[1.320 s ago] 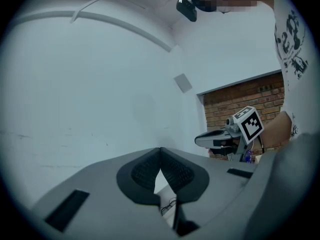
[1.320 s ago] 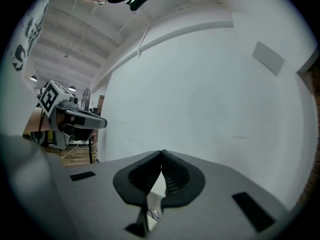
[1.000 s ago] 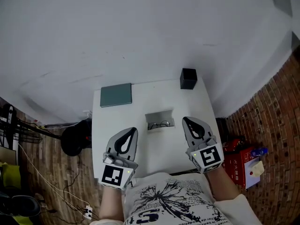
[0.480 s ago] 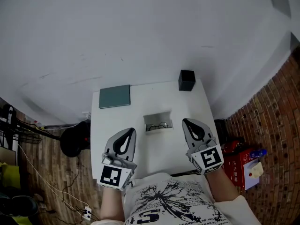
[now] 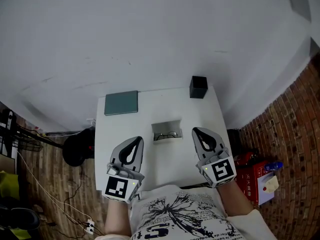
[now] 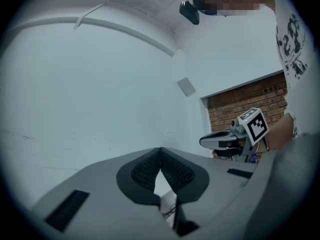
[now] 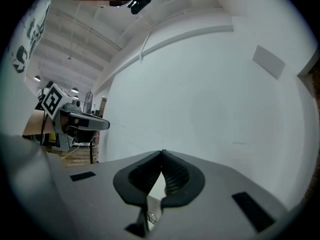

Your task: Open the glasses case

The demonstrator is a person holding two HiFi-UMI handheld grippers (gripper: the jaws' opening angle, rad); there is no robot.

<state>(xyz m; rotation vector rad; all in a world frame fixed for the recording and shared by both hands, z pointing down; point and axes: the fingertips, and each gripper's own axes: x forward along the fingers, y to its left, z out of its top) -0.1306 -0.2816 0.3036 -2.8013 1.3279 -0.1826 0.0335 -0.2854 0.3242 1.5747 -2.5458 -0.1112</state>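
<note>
The glasses case (image 5: 167,126) is a grey box standing open in the middle of the small white table (image 5: 150,109), with a pair of dark-rimmed glasses (image 5: 166,134) lying inside. My left gripper (image 5: 139,139) hovers at the table's near left, shut and empty, its tip short of the case. On the near right, beside the case, my right gripper (image 5: 194,130) is shut and empty too. Each gripper view looks past closed jaws (image 6: 160,149) (image 7: 162,152) at the white wall; a bit of the glasses (image 6: 170,211) shows below the left one.
A teal flat pad (image 5: 121,102) lies at the table's far left corner. At the far right corner stands a black box (image 5: 198,87). A white wall rises behind the table. A red crate (image 5: 255,181) sits on the brick floor to the right, and cables and a black stand base (image 5: 77,146) to the left.
Both grippers and the case keep their places; only the head view has drifted slightly.
</note>
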